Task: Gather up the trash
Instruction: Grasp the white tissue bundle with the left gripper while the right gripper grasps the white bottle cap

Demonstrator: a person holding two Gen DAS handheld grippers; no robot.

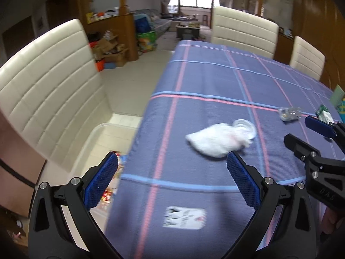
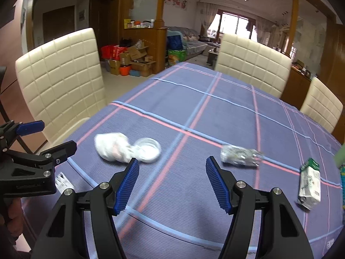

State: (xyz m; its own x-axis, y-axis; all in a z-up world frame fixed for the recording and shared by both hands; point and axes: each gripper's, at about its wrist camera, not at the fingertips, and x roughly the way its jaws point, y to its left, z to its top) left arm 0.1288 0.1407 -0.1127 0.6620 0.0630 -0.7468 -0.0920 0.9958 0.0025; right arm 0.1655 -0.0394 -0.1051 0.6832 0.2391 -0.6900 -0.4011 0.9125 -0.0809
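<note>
Ribbed matt cloth covers the tabletop (image 2: pixel 194 116). The cup (image 2: pixel 147 150) and crushed bottle (image 2: pixel 239 156) are clear glossy plastic, the wad (image 2: pixel 112 146) soft white tissue (perhaps thin plastic). Tongs (image 2: pixel 170 185) carry ridged blue pads.

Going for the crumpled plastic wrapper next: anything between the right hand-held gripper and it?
Nothing visible. The right hand-held gripper is open, and only bare tablecloth lies between it and the crumpled clear wrapper ahead to its right.
</note>
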